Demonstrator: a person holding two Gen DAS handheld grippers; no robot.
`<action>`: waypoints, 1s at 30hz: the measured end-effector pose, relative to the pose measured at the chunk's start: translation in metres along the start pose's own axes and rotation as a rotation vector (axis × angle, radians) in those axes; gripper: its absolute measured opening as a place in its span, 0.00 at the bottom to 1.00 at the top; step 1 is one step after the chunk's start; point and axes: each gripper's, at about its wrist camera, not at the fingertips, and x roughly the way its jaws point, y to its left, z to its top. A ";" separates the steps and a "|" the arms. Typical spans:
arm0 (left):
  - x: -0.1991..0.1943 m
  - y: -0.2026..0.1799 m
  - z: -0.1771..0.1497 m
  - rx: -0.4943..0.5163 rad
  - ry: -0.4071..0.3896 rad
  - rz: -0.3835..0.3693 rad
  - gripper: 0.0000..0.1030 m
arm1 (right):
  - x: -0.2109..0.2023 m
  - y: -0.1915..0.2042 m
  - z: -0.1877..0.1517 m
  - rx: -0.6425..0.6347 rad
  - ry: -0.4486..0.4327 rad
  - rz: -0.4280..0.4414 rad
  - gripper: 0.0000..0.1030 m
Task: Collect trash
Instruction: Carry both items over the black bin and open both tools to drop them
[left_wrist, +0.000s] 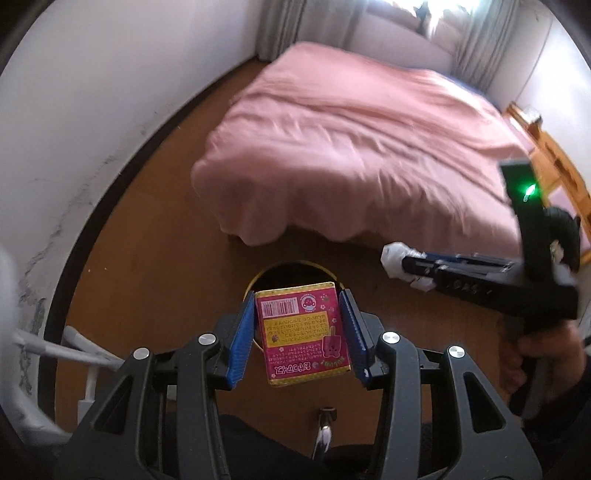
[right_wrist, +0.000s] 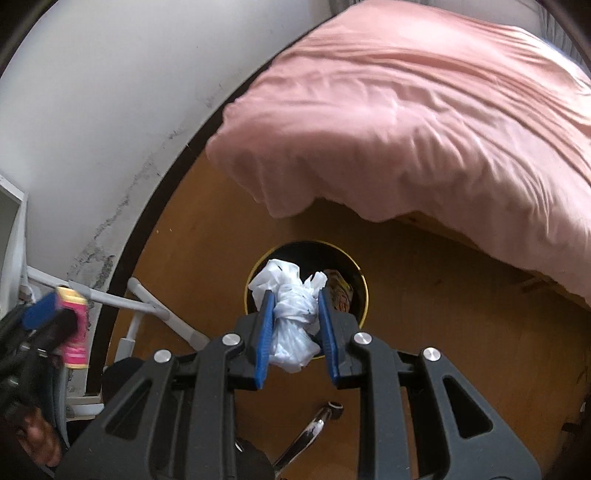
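Note:
My left gripper (left_wrist: 297, 301) is shut on a pink and yellow snack box (left_wrist: 303, 334), held over the near rim of a round black bin with a gold rim (left_wrist: 295, 264) on the wooden floor. In the right wrist view my right gripper (right_wrist: 295, 295) is shut on a crumpled white plastic bag (right_wrist: 293, 314), directly above the same bin (right_wrist: 364, 291). Some printed wrapper (right_wrist: 340, 293) lies inside the bin. The right gripper with its white bag (left_wrist: 395, 258) shows at the right of the left wrist view; the left gripper with the box (right_wrist: 75, 328) shows at the left edge of the right wrist view.
A bed with a pink cover (left_wrist: 369, 147) stands just beyond the bin. A white wall with a dark baseboard (left_wrist: 92, 236) runs along the left. White frame legs (right_wrist: 147, 310) stand left of the bin. A chrome leg with a castor (right_wrist: 317, 421) lies near my grippers. Wooden furniture (left_wrist: 550, 158) stands far right.

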 end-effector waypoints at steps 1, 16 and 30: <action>0.014 -0.004 0.001 0.008 0.018 0.007 0.43 | 0.005 -0.003 0.000 0.002 0.009 0.002 0.24; 0.078 -0.019 -0.004 0.015 0.121 -0.022 0.43 | 0.028 -0.008 0.005 0.017 0.057 0.042 0.24; 0.064 -0.018 0.002 0.044 0.094 0.004 0.74 | 0.037 -0.003 0.006 0.018 0.063 0.046 0.40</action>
